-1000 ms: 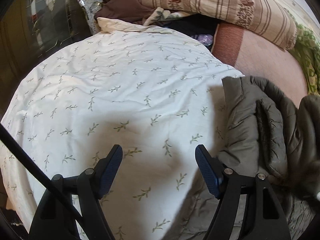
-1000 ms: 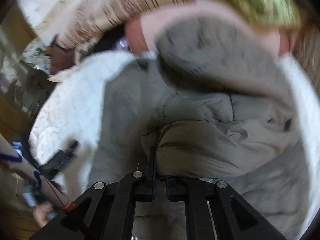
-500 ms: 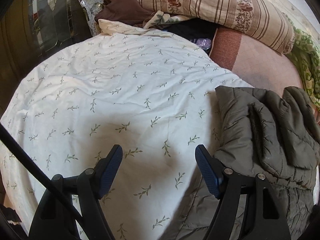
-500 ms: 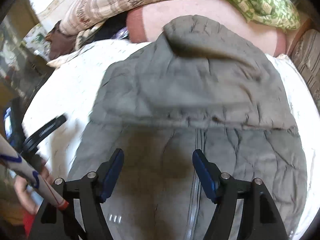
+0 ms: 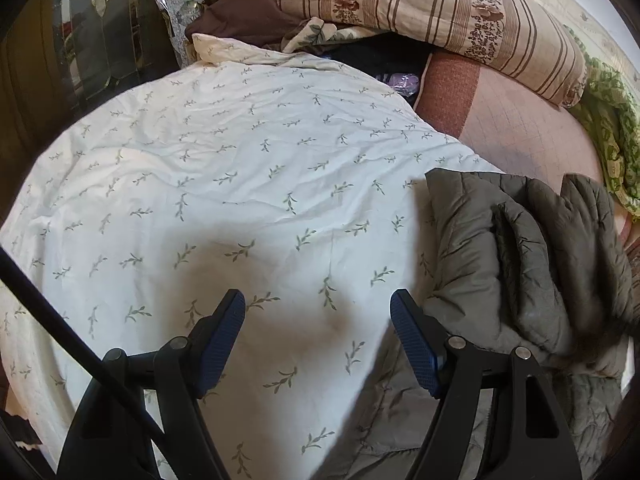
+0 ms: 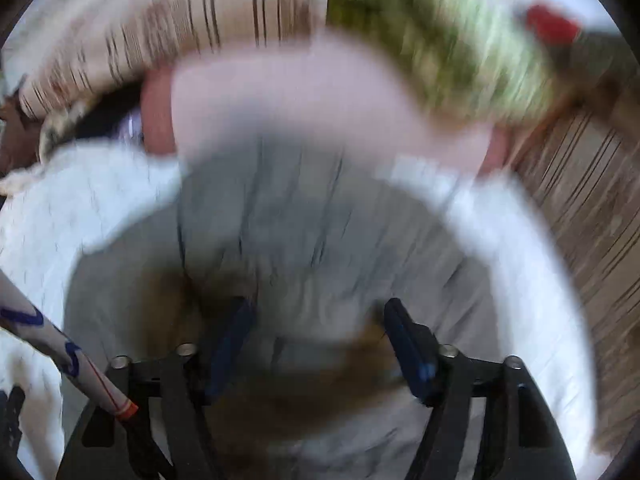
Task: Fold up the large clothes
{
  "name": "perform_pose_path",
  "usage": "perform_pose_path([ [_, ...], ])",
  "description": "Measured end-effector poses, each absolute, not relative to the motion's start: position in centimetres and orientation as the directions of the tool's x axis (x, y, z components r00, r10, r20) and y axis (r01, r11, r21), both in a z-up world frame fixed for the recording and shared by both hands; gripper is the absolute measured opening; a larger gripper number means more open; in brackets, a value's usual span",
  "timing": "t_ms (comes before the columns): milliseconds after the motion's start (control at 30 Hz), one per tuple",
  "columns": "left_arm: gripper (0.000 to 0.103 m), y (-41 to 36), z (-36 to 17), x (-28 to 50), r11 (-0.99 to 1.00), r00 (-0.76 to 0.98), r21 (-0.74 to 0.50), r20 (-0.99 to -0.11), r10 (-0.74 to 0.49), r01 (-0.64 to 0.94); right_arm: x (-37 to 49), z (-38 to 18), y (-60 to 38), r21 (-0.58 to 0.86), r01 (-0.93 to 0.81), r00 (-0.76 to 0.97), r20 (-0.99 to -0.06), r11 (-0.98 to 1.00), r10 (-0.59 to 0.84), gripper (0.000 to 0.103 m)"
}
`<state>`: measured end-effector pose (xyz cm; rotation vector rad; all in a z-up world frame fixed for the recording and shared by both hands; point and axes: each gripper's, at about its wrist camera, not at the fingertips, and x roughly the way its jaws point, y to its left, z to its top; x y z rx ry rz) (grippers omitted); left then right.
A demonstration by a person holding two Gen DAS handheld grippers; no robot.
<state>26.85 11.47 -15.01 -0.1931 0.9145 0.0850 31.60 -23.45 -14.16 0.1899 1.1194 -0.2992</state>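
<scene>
Two views disagree sharply in clarity. From the left wrist, the left gripper (image 5: 318,334) hangs with fingers spread wide and empty over a white sheet (image 5: 224,184) printed with small sprigs, and the grey-green padded jacket (image 5: 532,264) lies crumpled at three o'clock, its lower part cut off by the frame edge. A striped pillow (image 5: 432,8) sits at twelve o'clock, a pink cover (image 5: 516,124) at two. The right wrist view is smeared with blur: the right gripper (image 6: 316,344) is also spread apart, gripping nothing, with the jacket (image 6: 304,216) directly ahead on the sheet (image 6: 532,280). Folds and seams there cannot be made out.
</scene>
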Motion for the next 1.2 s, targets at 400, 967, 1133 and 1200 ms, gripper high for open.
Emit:
perform_pose_path([
  [400,0.074,11.0,-15.4,26.9,0.981,0.597,-0.131,-0.802,-0.020,-0.143,26.9,-17.5,-20.9,-0.048,0.245,0.414,-0.898,0.968,-0.150,0.067],
  [967,0.074,11.4,-15.7,27.3,0.982,0.585,-0.113,-0.811,-0.004,-0.150,33.4,-18.6,-15.5,-0.036,0.236,0.458,-0.877,0.971,-0.143,0.077],
  [1133,0.074,11.2,-16.1,27.5,0.982,0.566,-0.161,-0.821,-0.075,-0.103,28.6,-14.3,-17.6,0.086,0.188,0.517,-0.855,0.978,-0.024,0.077],
  [1200,0.074,10.9,-16.5,27.5,0.981,0.551,-0.180,-0.827,-0.111,-0.073,24.6,-12.8,-20.1,0.082,0.202,0.518,-0.855,0.976,-0.035,0.079],
])
